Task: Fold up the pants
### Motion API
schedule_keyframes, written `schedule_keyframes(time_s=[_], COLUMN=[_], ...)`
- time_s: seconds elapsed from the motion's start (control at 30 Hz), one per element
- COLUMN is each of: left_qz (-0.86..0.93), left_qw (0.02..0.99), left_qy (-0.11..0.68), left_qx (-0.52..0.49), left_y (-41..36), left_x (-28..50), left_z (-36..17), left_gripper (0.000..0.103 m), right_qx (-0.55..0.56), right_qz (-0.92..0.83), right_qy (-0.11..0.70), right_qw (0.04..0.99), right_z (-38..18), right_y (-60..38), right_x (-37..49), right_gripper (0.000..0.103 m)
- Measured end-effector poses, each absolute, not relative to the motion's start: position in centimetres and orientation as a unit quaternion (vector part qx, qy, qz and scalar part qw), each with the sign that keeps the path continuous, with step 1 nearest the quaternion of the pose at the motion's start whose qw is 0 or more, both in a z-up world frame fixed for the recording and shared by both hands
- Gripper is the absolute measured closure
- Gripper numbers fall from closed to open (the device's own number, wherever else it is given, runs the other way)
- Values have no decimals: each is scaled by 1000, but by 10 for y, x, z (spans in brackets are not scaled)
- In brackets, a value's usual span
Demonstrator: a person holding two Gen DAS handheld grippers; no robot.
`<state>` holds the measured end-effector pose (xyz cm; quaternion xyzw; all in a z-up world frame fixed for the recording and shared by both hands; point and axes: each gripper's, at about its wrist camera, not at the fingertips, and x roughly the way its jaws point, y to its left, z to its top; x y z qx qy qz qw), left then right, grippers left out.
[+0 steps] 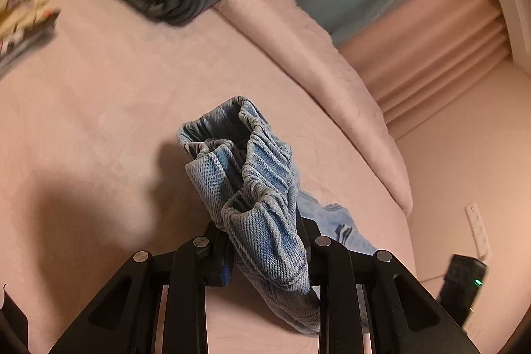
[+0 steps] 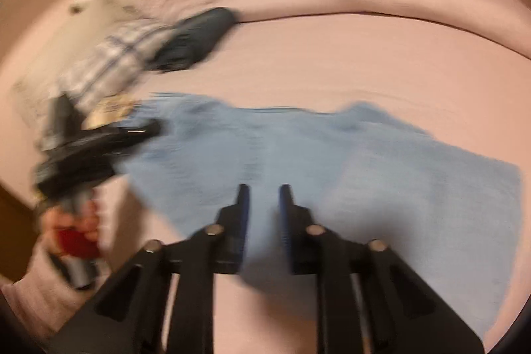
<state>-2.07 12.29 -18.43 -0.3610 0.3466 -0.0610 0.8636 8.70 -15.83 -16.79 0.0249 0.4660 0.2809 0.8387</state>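
Light-blue denim pants [image 2: 332,161] lie spread on the pink bed [image 2: 332,62]; left gripper [image 1: 265,241] jaws pinch the bunched elastic waistband [image 1: 252,155], right gripper [image 2: 264,198] jaws are parted, empty.

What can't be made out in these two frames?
- Left wrist: left gripper fingertips hidden by the bunched denim pants.
- Right wrist: motion blur smears the pants' folds and the pile of clothes.
- Right gripper: open, whether touching cloth is unclear.
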Motion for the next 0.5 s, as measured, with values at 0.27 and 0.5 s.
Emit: schedule_keyframes(time_s=[0.27,0.5], left_qz=[-108,-190], left_qw=[909,919], left_qy=[317,311], left_qx=[-249,-150], left_y=[63,-32], left_x=[-25,-19], left_z=[-117,-78], left_gripper=[79,79], right_qx=[62,199], right_qz=[258,274], right_qy=[515,532], right_qw=[815,776], right_z=[-235,-251], right_y=[-159,-188], right_x=[114,120], right_gripper=[100,103])
